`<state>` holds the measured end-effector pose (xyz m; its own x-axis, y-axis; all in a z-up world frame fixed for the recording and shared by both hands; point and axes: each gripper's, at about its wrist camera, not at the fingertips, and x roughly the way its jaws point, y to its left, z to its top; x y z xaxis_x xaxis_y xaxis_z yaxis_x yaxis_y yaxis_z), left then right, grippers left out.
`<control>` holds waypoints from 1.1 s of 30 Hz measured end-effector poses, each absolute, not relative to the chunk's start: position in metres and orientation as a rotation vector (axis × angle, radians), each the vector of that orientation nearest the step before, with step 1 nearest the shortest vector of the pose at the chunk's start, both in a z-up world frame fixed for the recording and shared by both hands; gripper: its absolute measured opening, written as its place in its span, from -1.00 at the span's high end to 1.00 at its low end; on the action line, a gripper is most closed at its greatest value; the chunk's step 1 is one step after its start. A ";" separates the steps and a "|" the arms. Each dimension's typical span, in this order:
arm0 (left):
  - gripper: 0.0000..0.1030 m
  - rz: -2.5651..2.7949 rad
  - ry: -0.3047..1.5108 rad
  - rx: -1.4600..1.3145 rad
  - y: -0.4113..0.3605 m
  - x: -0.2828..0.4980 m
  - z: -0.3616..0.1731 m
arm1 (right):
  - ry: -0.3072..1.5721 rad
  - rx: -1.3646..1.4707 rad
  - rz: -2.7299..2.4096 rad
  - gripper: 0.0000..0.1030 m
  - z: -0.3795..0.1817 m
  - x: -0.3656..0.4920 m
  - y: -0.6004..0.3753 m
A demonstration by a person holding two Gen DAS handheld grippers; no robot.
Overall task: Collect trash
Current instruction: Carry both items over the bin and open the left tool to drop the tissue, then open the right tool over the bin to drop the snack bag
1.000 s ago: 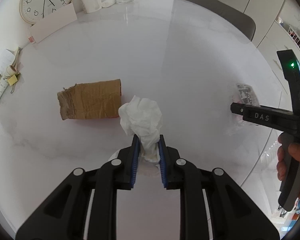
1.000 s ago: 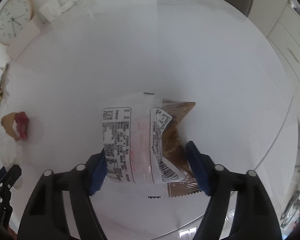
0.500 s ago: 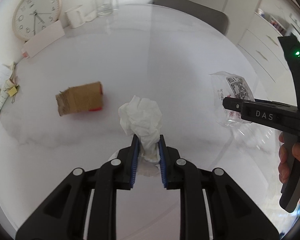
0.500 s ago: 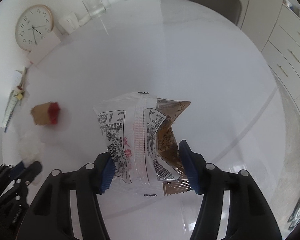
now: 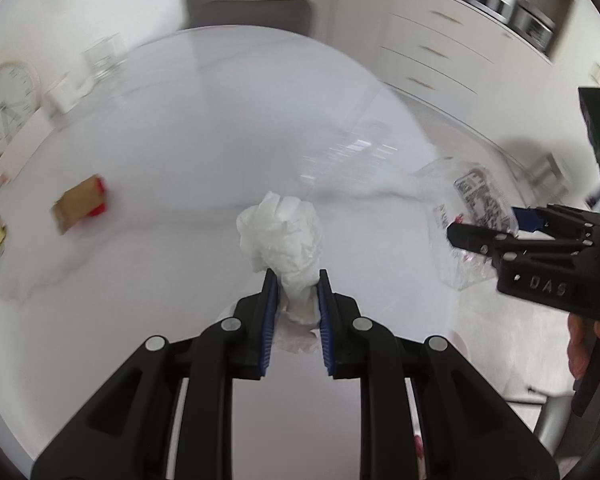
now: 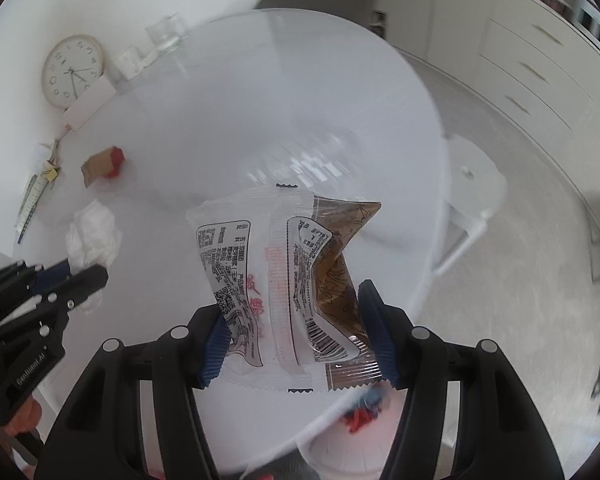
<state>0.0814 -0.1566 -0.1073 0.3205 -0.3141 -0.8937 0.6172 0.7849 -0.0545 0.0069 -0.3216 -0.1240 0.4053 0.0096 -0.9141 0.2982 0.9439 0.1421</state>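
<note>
Your left gripper (image 5: 294, 300) is squeezed tight on a crumpled white tissue (image 5: 282, 236). The blue pads pinch its thin bottom end, and the puffy part sticks out in front, up in the air above the round white table (image 5: 180, 128). The tissue is very light and soft. It squashes flat under the pads, so it will not slip out easily, but a loose corner could tear off if it snags.

Your right gripper (image 6: 296, 340) holds an empty snack wrapper (image 6: 284, 276), also up off the table. Its jaws stand about halfway apart, with the wrapper bent between them and one pad pressing on each side edge. The wrapper is thin, shiny plastic, part clear with print and part brown. It weighs almost nothing, but it is slick and springy, so it could pop out if you loosen your squeeze. Keep the pads pressing on it near the low end by the barcode.

One more piece of trash is left on the table, well away from both grippers: a small cardboard box (image 5: 80, 204) with a red end. It looks stiffer than the other two and a bit crushed. I think the best place to grab it is across its short sides.

Below the table edge in the right view there may be a bin (image 6: 348, 452), but it is too blurry to be sure.
</note>
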 end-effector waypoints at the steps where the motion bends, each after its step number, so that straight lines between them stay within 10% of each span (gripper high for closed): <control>1: 0.63 -0.652 1.081 0.332 -0.165 0.069 -0.106 | 1.146 0.311 -0.195 -0.19 -0.125 -0.003 -0.325; 28: 0.61 -0.989 1.222 0.535 -0.292 -0.112 -0.159 | 1.226 0.515 -0.360 -0.19 -0.171 -0.230 -0.394; 31: 0.27 -0.978 1.234 0.547 -0.294 -0.117 -0.163 | 1.225 0.522 -0.355 -0.19 -0.172 -0.233 -0.396; 33: -0.42 -0.962 1.228 0.565 -0.294 -0.116 -0.163 | 1.225 0.527 -0.353 -0.19 -0.173 -0.234 -0.397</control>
<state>-0.1160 -0.2937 -0.1628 0.0377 -0.3032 -0.9522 0.8517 0.5081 -0.1281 -0.2340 -0.3973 -0.1732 0.3082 0.0235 -0.9510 0.5257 0.8290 0.1909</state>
